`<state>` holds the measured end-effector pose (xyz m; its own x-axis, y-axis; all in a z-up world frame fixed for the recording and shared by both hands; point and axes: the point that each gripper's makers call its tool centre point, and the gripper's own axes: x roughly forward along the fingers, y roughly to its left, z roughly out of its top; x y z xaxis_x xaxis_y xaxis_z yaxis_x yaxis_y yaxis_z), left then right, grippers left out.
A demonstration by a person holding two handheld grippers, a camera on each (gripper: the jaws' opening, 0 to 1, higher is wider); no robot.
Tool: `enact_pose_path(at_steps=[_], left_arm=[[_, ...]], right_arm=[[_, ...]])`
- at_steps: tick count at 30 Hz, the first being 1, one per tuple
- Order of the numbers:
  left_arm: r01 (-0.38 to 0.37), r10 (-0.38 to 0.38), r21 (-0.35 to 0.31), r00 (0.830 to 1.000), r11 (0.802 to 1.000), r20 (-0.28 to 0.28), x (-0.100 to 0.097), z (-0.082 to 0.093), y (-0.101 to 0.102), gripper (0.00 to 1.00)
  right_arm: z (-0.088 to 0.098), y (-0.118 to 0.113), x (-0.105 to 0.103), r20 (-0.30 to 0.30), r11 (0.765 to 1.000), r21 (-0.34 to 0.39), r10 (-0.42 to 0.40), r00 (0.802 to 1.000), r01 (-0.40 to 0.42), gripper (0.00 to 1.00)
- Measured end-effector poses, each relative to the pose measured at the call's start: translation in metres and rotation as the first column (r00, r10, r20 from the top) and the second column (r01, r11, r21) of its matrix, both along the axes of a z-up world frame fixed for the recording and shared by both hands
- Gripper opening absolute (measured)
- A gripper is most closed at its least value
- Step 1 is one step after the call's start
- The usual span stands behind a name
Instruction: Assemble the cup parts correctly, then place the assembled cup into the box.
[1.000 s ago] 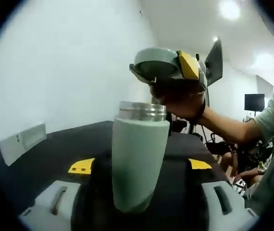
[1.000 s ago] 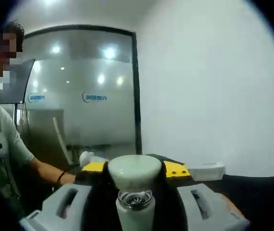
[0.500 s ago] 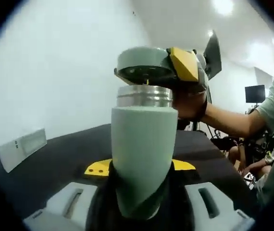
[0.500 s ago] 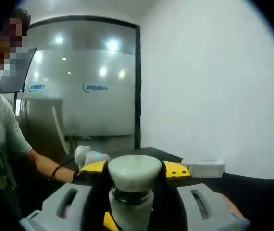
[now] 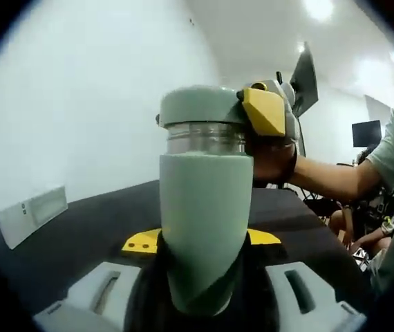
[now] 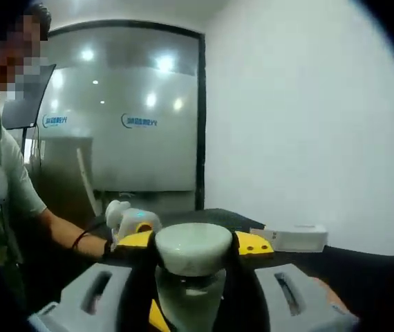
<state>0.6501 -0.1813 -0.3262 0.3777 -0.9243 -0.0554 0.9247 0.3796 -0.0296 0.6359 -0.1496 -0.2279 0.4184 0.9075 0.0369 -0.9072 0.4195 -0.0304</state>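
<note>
Left gripper view, nearest, at lower centre: left gripper [image 5: 204, 277] clamped on the pale green cup body [image 5: 205, 221], jaws tight against its tapered lower end, yellow tips showing on either side behind it. Cup body held upright in the middle of the frame, bare metal neck [image 5: 205, 137] at its top. Directly above, at upper centre: green lid [image 5: 200, 105] seated over the neck, touching it; whether fully screwed on could not be told. Lid gripped from the right side by the right gripper [image 5: 242, 111], a yellow jaw tip pressed at the lid's edge, a hand [image 5: 273, 162] wrapped round the gripper just behind. Farther back, black counter [image 5: 86, 228] spread across the lower half, with a white rectangular box [image 5: 32, 214] lying on it at the left edge. Beyond, at right: a person's forearm and pale sleeve, then a plain white wall.

Right gripper view, nearest, at bottom centre: right gripper [image 6: 191, 259] closed round the lid [image 6: 191, 249], seen from its rounded top, cup body [image 6: 186, 304] visible beneath it. At lower left: left gripper [image 6: 131, 225] and the hand [image 6: 114, 245] that held it. Behind, on the counter at right of centre: the white box [image 6: 290, 237]. Farthest back: frosted glass wall [image 6: 121, 117] with a blue logo, ceiling lights reflected in it.
</note>
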Motion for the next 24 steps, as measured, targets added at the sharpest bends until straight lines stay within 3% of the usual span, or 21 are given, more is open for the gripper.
enact_pose_path(at_steps=[10,17,24], left_arm=[[0.0,0.0,0.002,1.0,1.0,0.001,-0.0028,-0.0001,-0.0005,0.4],[-0.003,0.003,0.002,1.0,1.0,-0.002,-0.0047,-0.0005,-0.001,0.4],[-0.002,0.002,0.011,1.0,1.0,0.002,-0.0033,-0.001,-0.001,0.4]], right_arm=[[-0.0011,-0.0002,0.0005,-0.003,1.0,0.027,0.002,1.0,-0.002,0.41],[-0.0103,0.0003,-0.0015,0.005,1.0,-0.023,0.005,1.0,-0.005,0.41],[-0.0088,-0.0029,-0.0027,0.01,1.0,0.024,-0.019,1.0,0.019,0.41]])
